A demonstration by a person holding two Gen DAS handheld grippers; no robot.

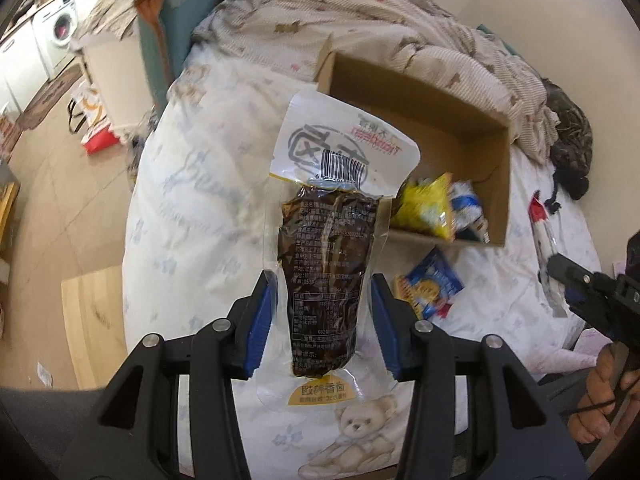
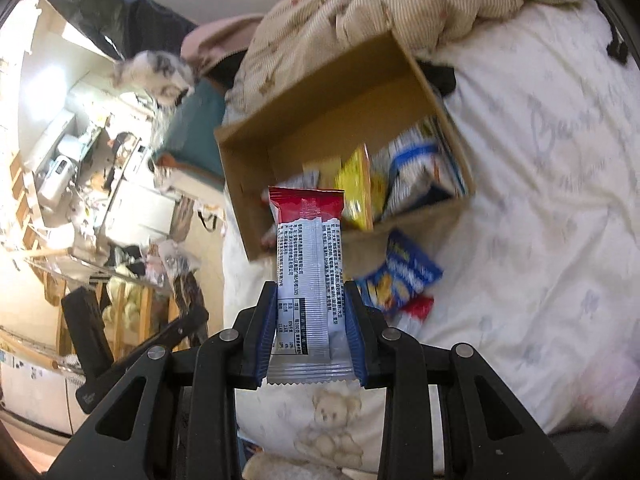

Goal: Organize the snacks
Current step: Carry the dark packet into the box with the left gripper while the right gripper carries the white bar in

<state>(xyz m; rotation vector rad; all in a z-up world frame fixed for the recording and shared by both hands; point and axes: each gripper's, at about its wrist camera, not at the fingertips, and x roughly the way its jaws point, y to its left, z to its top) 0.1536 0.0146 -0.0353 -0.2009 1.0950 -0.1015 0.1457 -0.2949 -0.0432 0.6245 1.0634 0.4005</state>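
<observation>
Snacks are in the carry step: the left gripper [image 1: 324, 320] clamps a vacuum-sealed dark-meat pouch [image 1: 329, 264] and the right gripper [image 2: 311, 330] a red-topped bar wrapper [image 2: 309, 264], both short of the cardboard box [image 2: 316, 120] on the bed, so each must next travel over its opening before release.

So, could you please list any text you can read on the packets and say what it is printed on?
"Tiramisu", seen upside down: on the white top of the clear pouch in the left claw.
Barcode digits and Chinese fine print on that pouch: too small to read.
Print on the red-and-white packet in the right claw: too small.
</observation>
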